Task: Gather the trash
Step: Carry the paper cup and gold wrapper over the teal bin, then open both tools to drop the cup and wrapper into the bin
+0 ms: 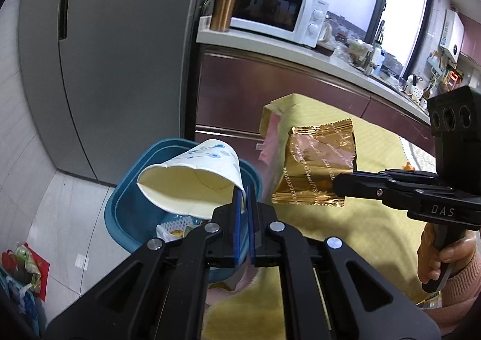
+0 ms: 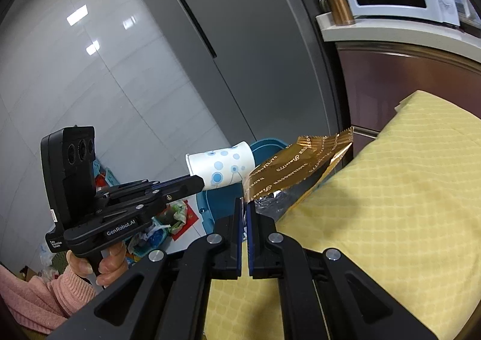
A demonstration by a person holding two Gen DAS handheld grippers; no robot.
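Note:
My left gripper [image 1: 244, 193] is shut on the rim of a white paper cup [image 1: 195, 177] with blue dots, held on its side above a blue bin [image 1: 120, 214]. The right wrist view shows the same cup [image 2: 222, 167] at the tip of the left gripper [image 2: 200, 183]. My right gripper [image 2: 244, 204] is shut on the corner of a gold foil wrapper [image 2: 288, 165], which hangs over the edge of the yellow tablecloth [image 2: 390, 204]. From the left wrist view the wrapper [image 1: 318, 165] hangs from the right gripper [image 1: 338, 186], beside the cup.
Some trash lies in the bin. A grey fridge [image 1: 120, 54] stands behind it, with a counter holding a white microwave [image 1: 276, 12] and a copper tumbler [image 1: 225, 3]. Bags and clutter [image 1: 21, 265] lie on the tiled floor. A person's hand [image 1: 439, 253] in a pink sleeve holds each handle.

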